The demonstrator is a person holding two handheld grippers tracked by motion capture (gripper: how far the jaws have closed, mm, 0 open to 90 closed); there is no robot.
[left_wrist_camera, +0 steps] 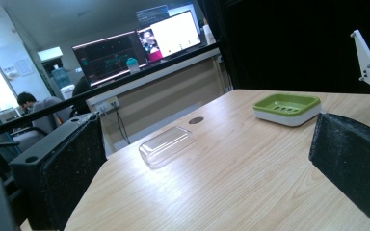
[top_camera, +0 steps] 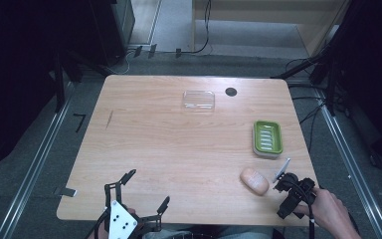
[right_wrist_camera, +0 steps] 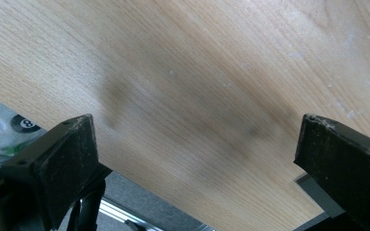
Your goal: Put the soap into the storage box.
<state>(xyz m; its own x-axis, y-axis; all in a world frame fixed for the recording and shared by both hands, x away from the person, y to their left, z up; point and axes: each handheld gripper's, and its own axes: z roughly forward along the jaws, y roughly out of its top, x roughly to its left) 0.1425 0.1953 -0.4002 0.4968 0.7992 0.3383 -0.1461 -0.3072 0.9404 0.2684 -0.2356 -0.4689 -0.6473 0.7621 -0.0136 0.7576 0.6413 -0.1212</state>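
A peach soap bar [top_camera: 254, 180] lies near the table's front right. Just right of it, a hand [top_camera: 331, 211] holds my right gripper [top_camera: 290, 194], tilted down at the wood. In the right gripper view its jaws stand wide apart over bare tabletop by the table's edge, with nothing between them [right_wrist_camera: 192, 144]. A green soap dish [top_camera: 267, 138] [left_wrist_camera: 287, 108] rests farther back on the right. A clear plastic lid [top_camera: 199, 100] [left_wrist_camera: 166, 146] lies at the back centre. My left gripper [top_camera: 146, 190] [left_wrist_camera: 197, 163] is open at the front left edge, facing the lid, and holds nothing.
A dark round hole [top_camera: 231, 91] [left_wrist_camera: 196, 120] sits in the wooden table [top_camera: 169, 144] beside the lid. Cables and metal rails run along the floor on both sides. Monitors and a seated person show beyond the table in the left gripper view.
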